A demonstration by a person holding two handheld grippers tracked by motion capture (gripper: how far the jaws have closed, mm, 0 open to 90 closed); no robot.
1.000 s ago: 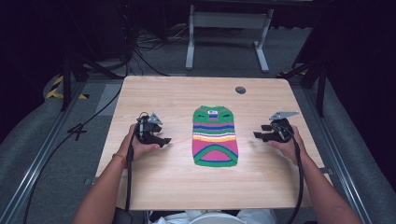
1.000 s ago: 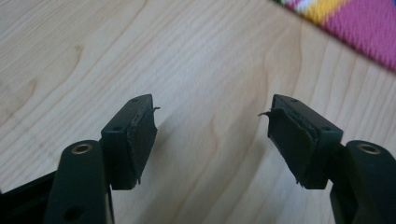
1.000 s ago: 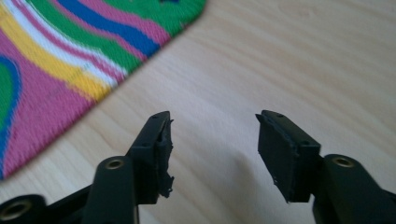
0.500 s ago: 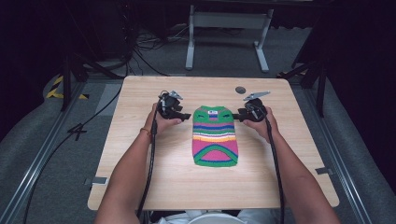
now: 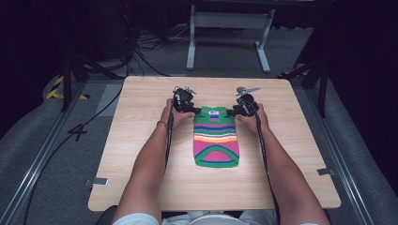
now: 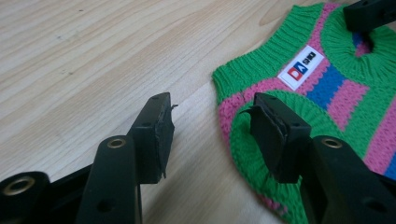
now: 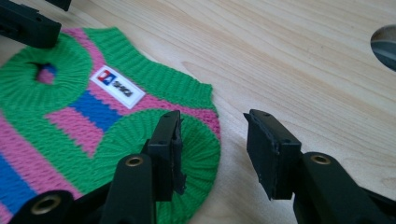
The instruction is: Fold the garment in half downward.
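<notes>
From where I stand, the left gripper (image 5: 190, 108) sits at the far left corner of the little striped sweater (image 5: 216, 137), jaws spread wide and empty, one over bare wood and the other above the green armhole cuff (image 6: 247, 154). The sweater lies flat mid-surface (image 5: 141, 154), its long axis running away from the person, the collar and white label (image 5: 214, 112) pointing to the far edge. At its far right corner the right gripper (image 5: 233, 111) mirrors this, agape and holding nothing, straddling the other cuff. Both are equally near; each would likely pinch its own shoulder.
</notes>
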